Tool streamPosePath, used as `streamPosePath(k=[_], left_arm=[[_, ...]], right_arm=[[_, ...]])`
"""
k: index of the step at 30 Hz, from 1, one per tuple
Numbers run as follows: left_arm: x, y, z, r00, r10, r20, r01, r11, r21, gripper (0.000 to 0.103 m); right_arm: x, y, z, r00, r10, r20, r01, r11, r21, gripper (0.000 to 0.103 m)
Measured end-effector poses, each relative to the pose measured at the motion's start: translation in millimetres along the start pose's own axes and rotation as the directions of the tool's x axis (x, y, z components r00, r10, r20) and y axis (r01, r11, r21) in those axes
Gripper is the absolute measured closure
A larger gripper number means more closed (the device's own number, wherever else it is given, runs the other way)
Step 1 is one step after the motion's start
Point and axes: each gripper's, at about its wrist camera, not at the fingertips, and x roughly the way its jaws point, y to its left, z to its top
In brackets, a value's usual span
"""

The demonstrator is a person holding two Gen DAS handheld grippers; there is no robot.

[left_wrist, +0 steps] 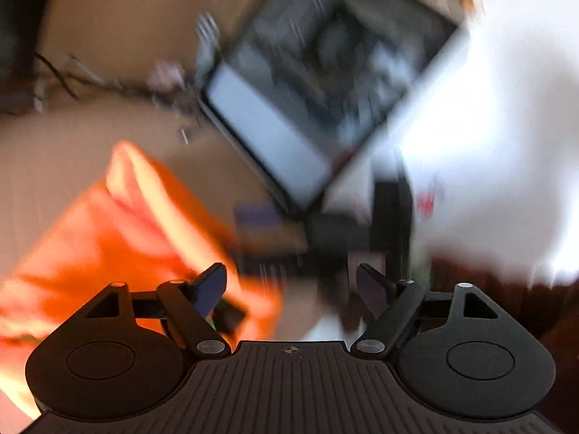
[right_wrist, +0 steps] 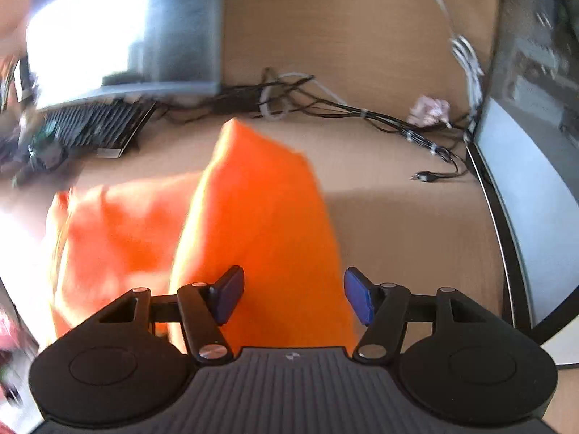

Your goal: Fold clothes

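An orange garment (right_wrist: 253, 224) is seen lying on the wooden desk (right_wrist: 398, 217), bunched beneath the right gripper (right_wrist: 294, 294), whose jaws are spread. The left gripper (left_wrist: 291, 285) is held spread, empty, beside the garment.

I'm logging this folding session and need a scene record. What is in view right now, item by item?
garment: one, orange, partly folded on the table, centre-left
table: one, light wood, under everything
cables: a bundle, black and white, along the table's back
monitor: one, dark frame with glare, back left
keyboard: one, black, under the monitor
case: one, dark with a clear side, right of the garment
pink wad: one, near the cables; too blurred to identify
left gripper: one, black, open, empty
right gripper: one, black with blue pads, open above the garment
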Motion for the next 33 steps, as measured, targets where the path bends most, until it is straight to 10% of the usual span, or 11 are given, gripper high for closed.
streamPosePath(k=[5,9,16,23,26,28,33], left_arm=[[48.1,43.8,26.3,0.995,0.103,-0.016,-0.104,0.987,-0.124,0.021],[89.4,94.6,19.2,0.963,0.225,-0.146,-0.253,0.941,-0.223,0.040],[74.0,124.0,2.7,0.982,0.150,-0.116,-0.181,0.922,-0.343,0.043],[75.4,129.9,7.8,0.987,0.113,-0.112,-0.146,0.923,-0.355,0.042],[73.0,133.3,6.5,0.991,0.097,-0.088,-0.123,0.926,-0.356,0.041],[66.7,130.9,7.2,0.989,0.127,-0.072,-0.144,0.929,-0.340,0.038],[-3.9,91.5,2.7,0.964,0.261,0.052,-0.232,0.921,-0.312,0.016]], right_arm=[[2.9,30.8,-8.9,0.998,-0.059,0.019,0.061,0.991,-0.118,0.041],[-16.9,-5.7,-0.4,0.997,0.068,0.028,-0.070,0.995,0.078,0.023],[-9.4,-84.8,-35.8,0.971,0.228,0.068,-0.231,0.836,0.498,0.012],[42.2,-80.0,-7.9,0.916,0.394,0.082,-0.386,0.803,0.454,0.013],[59.4,-71.2,0.4,0.886,0.461,0.059,-0.436,0.781,0.448,0.029],[56.8,-66.9,1.9,0.890,0.450,0.072,-0.431,0.781,0.452,0.064],[38.9,-68.9,20.6,0.896,0.428,0.119,-0.437,0.798,0.415,0.077]])
